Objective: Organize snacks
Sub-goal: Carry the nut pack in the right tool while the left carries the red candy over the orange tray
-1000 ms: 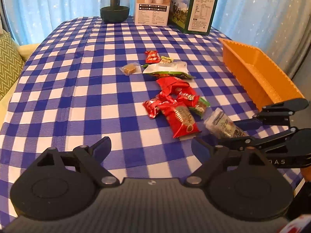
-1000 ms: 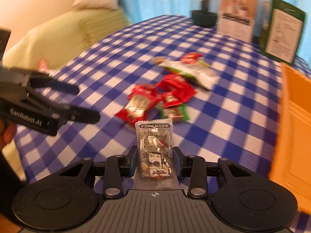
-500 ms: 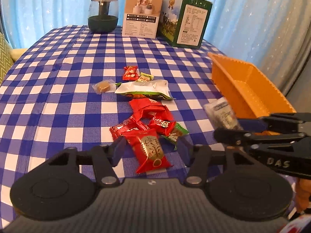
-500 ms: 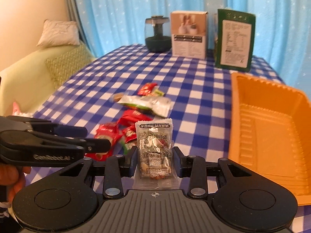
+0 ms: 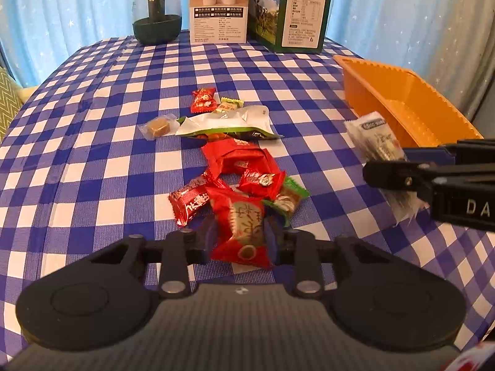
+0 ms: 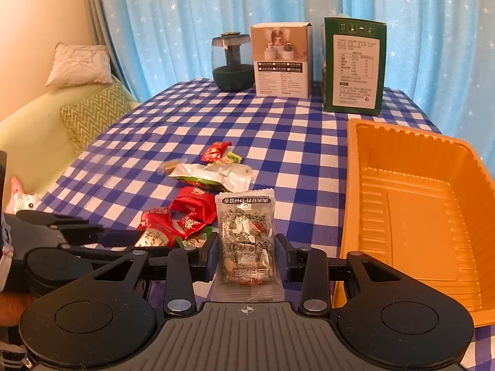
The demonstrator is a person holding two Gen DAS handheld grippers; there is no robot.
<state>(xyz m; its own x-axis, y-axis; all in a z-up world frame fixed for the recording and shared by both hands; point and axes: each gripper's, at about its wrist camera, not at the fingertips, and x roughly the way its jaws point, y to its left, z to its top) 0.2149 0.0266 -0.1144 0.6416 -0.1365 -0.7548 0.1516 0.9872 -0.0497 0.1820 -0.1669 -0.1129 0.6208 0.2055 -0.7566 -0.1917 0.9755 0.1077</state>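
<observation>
My left gripper [image 5: 239,238] is shut on a red snack packet [image 5: 243,228] at the near end of the snack pile [image 5: 244,170] on the checked table. My right gripper [image 6: 247,253] is shut on a clear nut-bar packet [image 6: 246,238] and holds it above the table, just left of the empty orange tray [image 6: 414,213]. In the left wrist view the right gripper [image 5: 402,167] and its clear packet [image 5: 376,139] show beside the tray [image 5: 411,105]. The left gripper [image 6: 123,238] shows low left in the right wrist view.
A white-green pouch [image 5: 229,122], a red candy [image 5: 202,100], a small green candy [image 5: 230,105] and a brown wrapped sweet [image 5: 157,126] lie beyond the pile. A dark jar [image 5: 156,12], a white box [image 5: 218,6] and a green box [image 5: 292,10] stand at the back. A sofa [image 6: 46,123] is left.
My left gripper moved forward to the pile and closed on the red packet. My right gripper swung right with the clear packet, toward the orange tray.
</observation>
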